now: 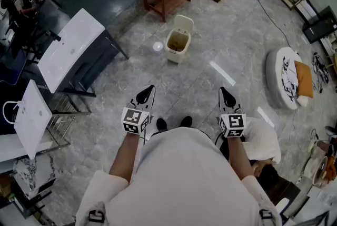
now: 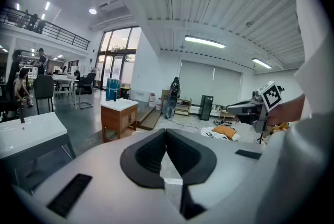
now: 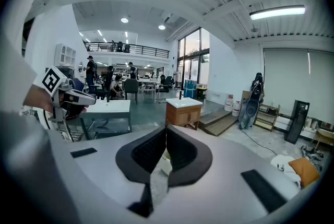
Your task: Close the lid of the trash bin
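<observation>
Head view shows the trash bin [image 1: 177, 43], lid [image 1: 184, 22] raised, ahead of left gripper [image 1: 146, 94] and right gripper [image 1: 227, 96]; gripper views show both pairs of fingers [image 2: 148, 157] together, empty, wooden cabinet [image 3: 183, 112] beyond.

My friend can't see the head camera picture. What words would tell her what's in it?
Seen from above, a person in white holds out the left claw and right claw, both shut and empty, toward a cream trash bin whose lid stands open on the grey floor.
</observation>
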The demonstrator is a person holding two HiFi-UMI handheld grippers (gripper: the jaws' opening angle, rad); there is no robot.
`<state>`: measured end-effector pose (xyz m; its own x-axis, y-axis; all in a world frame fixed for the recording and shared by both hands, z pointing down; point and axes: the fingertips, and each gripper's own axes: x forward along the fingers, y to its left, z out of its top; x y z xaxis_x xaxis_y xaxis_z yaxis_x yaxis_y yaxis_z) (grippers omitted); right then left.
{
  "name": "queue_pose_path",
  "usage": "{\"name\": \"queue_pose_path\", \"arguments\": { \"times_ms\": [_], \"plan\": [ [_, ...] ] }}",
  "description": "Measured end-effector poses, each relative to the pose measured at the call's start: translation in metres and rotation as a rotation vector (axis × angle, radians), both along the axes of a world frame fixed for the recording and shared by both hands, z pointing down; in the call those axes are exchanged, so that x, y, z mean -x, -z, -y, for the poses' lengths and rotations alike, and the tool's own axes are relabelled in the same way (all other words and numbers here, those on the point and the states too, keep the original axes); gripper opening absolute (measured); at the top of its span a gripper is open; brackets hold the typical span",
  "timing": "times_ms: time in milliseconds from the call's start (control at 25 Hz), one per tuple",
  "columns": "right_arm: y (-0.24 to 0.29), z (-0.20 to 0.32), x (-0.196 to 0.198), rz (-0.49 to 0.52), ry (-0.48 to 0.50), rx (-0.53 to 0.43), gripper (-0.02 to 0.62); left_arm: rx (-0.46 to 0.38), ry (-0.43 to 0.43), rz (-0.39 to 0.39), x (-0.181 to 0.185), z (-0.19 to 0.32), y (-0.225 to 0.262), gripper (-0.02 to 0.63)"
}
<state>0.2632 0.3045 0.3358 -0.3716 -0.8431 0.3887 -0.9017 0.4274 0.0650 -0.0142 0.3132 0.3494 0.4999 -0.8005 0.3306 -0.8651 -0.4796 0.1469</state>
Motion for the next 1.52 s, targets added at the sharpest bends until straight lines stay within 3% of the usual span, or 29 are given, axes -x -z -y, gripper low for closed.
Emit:
{"name": "queue_pose_path", "arguments": {
  "times_ms": [800, 1520],
  "plan": [
    [0.006, -0.004, 0.022, -0.020, -0.025, -0.001, 0.031, 0.004, -0.019, -0.013, 0.020, -0.002, 0.000, 0.018],
    [0.011, -0.013, 0.058, -0.034, -0.072, -0.028, 0.031, -0.017, -0.104, -0.015, 0.048, 0.003, 0.004, 0.018]
  ]
}}
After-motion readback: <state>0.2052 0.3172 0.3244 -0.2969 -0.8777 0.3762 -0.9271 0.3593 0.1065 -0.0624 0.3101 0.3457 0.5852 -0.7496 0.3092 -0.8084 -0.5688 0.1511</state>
